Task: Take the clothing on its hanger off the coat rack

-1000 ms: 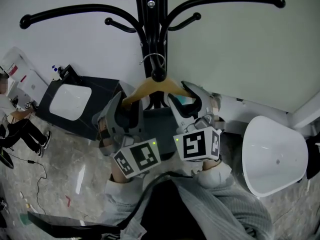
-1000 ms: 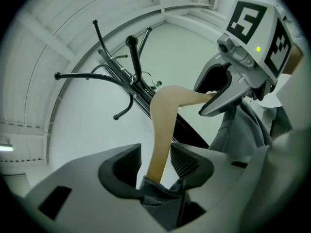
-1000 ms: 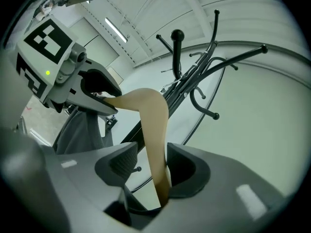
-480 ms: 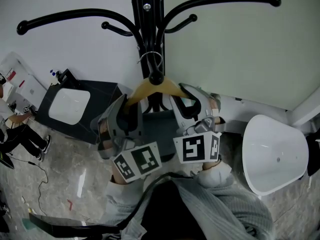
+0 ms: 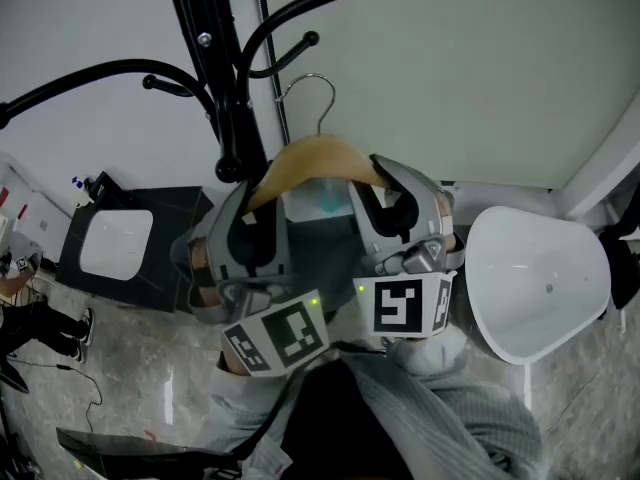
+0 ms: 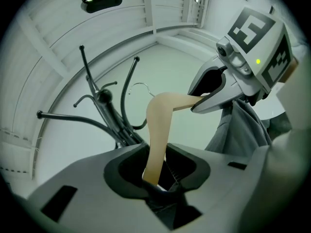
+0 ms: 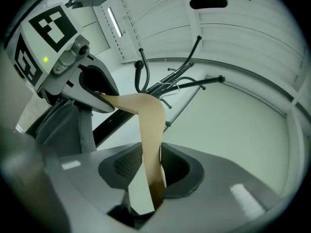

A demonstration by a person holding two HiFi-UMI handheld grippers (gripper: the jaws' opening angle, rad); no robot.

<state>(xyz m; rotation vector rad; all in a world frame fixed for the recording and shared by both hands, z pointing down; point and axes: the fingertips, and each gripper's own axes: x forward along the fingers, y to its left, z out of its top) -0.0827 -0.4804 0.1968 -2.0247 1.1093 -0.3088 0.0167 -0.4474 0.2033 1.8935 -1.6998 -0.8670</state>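
Note:
A pale wooden hanger (image 5: pixel 315 158) with a wire hook (image 5: pixel 312 88) carries dark grey clothing (image 5: pixel 322 240). The hook hangs free in the air, just right of the black coat rack (image 5: pixel 215 78) and touching none of its arms. My left gripper (image 5: pixel 262 206) is shut on the hanger's left shoulder. My right gripper (image 5: pixel 385 193) is shut on its right shoulder. In the left gripper view the hanger's wood (image 6: pixel 158 130) runs down between the jaws of the left gripper (image 6: pixel 158 178). The right gripper view shows the hanger (image 7: pixel 150 130) clamped in the right gripper (image 7: pixel 148 188), with grey cloth (image 7: pixel 63 125) hanging at the left.
The rack's curved black arms (image 5: pixel 90 78) spread left and right above my grippers. A white tub-shaped seat (image 5: pixel 540 278) stands at the right. A dark box with a white top (image 5: pixel 115 243) sits at the left, near a person's legs (image 5: pixel 25 318). A pale wall is behind.
The hook has come off the rack's knob. The hanger and both grippers have moved up and to the right of the pole. Both sets of jaws have closed onto the hanger.

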